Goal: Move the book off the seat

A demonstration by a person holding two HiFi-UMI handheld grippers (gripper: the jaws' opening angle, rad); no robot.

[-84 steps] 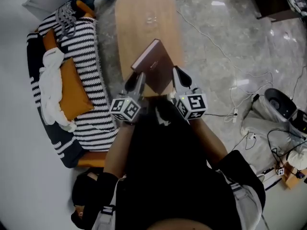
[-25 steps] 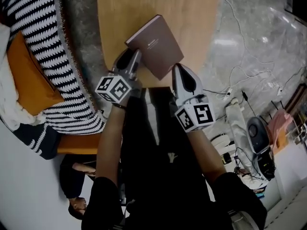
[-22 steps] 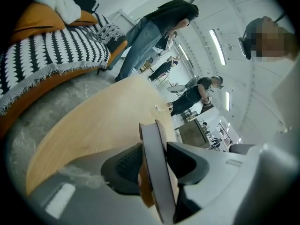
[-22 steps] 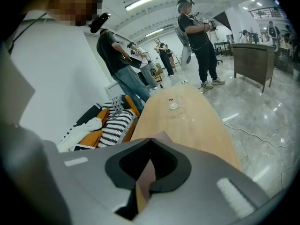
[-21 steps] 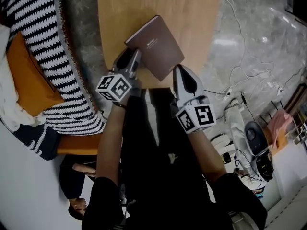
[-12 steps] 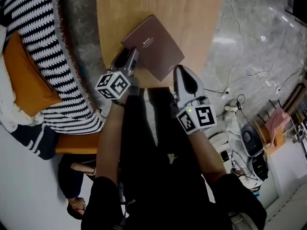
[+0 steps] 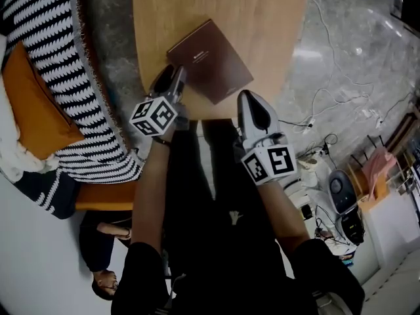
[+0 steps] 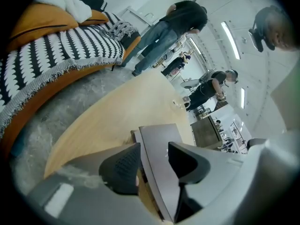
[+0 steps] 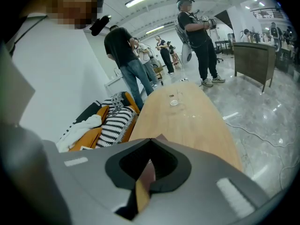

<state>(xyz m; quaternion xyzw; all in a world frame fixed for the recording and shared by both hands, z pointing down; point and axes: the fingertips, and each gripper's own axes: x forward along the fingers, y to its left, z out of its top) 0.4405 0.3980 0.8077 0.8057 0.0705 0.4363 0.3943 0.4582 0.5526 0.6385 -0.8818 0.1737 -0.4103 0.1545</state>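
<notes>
The brown book (image 7: 210, 58) lies flat on the wooden table (image 7: 216, 5), close to its near end. My left gripper (image 7: 172, 74) is at the book's left corner. In the left gripper view its jaws have just been opening and stand apart, with the book (image 8: 161, 139) between the pads and a gap showing around it. My right gripper (image 7: 246, 98) is at the book's lower right edge. In the right gripper view its jaws (image 9: 151, 144) are closed on a thin sliver of the book (image 9: 146, 172).
A sofa with a black-and-white striped throw (image 7: 59, 58) and an orange cushion (image 7: 33, 104) stands left of the table. Cables (image 7: 341, 104) and gear lie on the marble floor to the right. A small glass object (image 9: 174, 102) sits far down the table. Several people stand beyond.
The book has gone from tilted, with its left side raised, to flat on the table. The left gripper has sunk with it and its jaws now stand wider. The right gripper stayed put.
</notes>
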